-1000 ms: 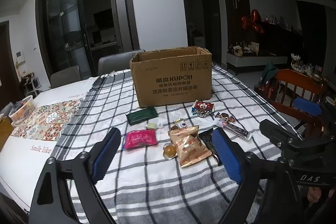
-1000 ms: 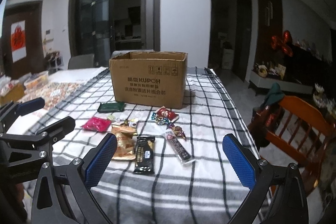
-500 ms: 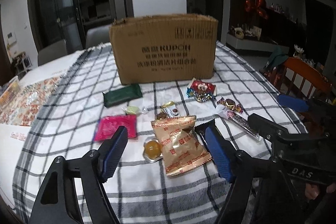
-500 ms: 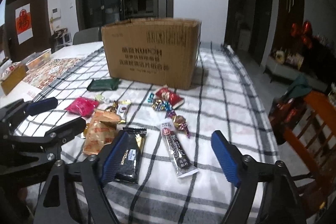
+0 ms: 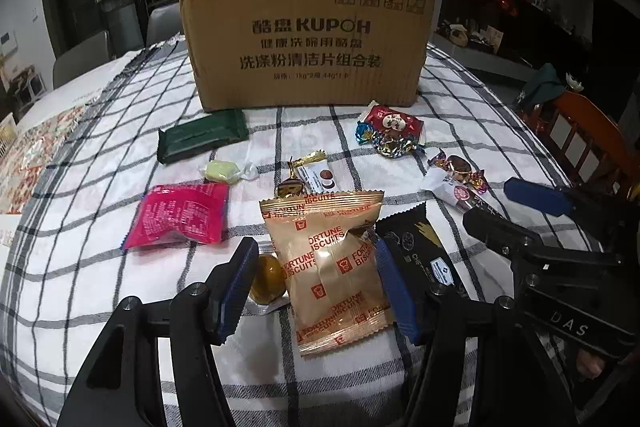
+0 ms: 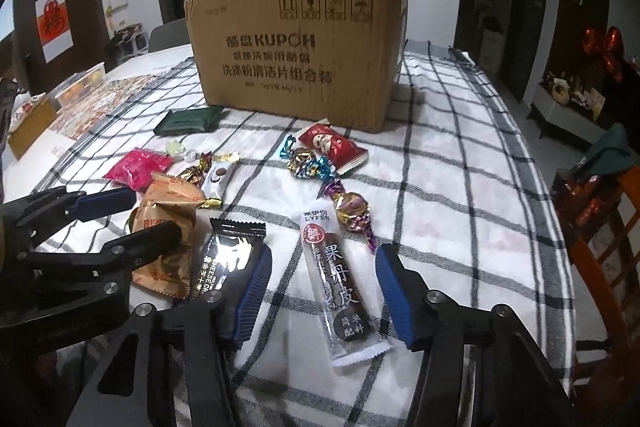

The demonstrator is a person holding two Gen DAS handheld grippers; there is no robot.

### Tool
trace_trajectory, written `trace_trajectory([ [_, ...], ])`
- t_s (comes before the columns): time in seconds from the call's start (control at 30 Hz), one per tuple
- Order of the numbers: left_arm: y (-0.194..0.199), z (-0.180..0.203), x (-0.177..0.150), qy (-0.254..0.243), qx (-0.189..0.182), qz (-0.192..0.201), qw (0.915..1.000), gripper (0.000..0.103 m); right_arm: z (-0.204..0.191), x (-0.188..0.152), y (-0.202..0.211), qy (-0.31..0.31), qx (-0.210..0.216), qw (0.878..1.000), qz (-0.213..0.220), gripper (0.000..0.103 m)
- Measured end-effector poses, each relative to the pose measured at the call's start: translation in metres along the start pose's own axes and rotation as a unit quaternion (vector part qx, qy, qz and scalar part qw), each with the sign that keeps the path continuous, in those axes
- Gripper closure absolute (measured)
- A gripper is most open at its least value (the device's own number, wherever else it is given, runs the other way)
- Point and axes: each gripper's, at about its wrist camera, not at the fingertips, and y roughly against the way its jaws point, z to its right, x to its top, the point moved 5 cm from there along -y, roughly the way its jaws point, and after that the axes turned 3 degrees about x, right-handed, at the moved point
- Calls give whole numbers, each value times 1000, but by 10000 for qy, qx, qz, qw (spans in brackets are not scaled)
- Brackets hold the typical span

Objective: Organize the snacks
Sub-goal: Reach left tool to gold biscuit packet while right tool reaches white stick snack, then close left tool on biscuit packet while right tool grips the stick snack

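Both hand-held grippers have dropped closer to the counter since the earlier frames, and the snacks now fill more of each view. The left hand-held gripper [image 5: 314,281] has its jaws at medium width and closing, blue pads either side of the gold crinkled "Fortune Biscuits" foil packet [image 5: 334,267], not pressing it yet; a small round amber candy in clear wrap [image 5: 267,279] sits just beside the left pad. The right hand-held gripper [image 6: 320,293] is also half-wide and closing, straddling the long clear-and-brown fruit-leather stick pack [image 6: 340,283], pads apart from it. A black glossy cheese-cracker sachet [image 6: 228,259] lies just beside its left pad, touching the gold packet.

Further out on the white-and-black checked cloth counter [image 5: 460,107]: pink flat foil pouch [image 5: 180,217], pale yellow wrapped candy [image 5: 224,171], small white chocolate-bar wrapper with gold ends [image 5: 318,175], purple-gold twisted bonbon [image 6: 352,211], a cluster of blue-gold twist candies [image 6: 306,163] touching a red pillow pack [image 6: 332,147], and a dark green flat packet [image 5: 202,139] near the box.

Farthest, the brown corrugated cardboard box printed "KUPOH" [image 5: 308,39] stands upright on the cloth.
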Motion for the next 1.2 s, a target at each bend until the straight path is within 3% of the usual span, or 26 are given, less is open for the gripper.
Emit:
trace_trajectory([
  [0.2, -4, 1, 3, 27, -69, -34, 10000, 48, 0, -1, -11, -82, 158, 9998, -127, 60],
  [0.53, 0, 2, 3, 42, -270, -34, 9996, 64, 3, -1, -13, -21, -21, 9999, -140, 80],
  [0.97, 40, -4, 10, -67, -463, 377, 9982, 67, -20, 8, 28, -72, 52, 9996, 278, 83],
  [1.2, 64, -15, 35, -137, -583, 699, 9958, 67, -34, 33, 52, -68, 115, 9977, 663, 83],
])
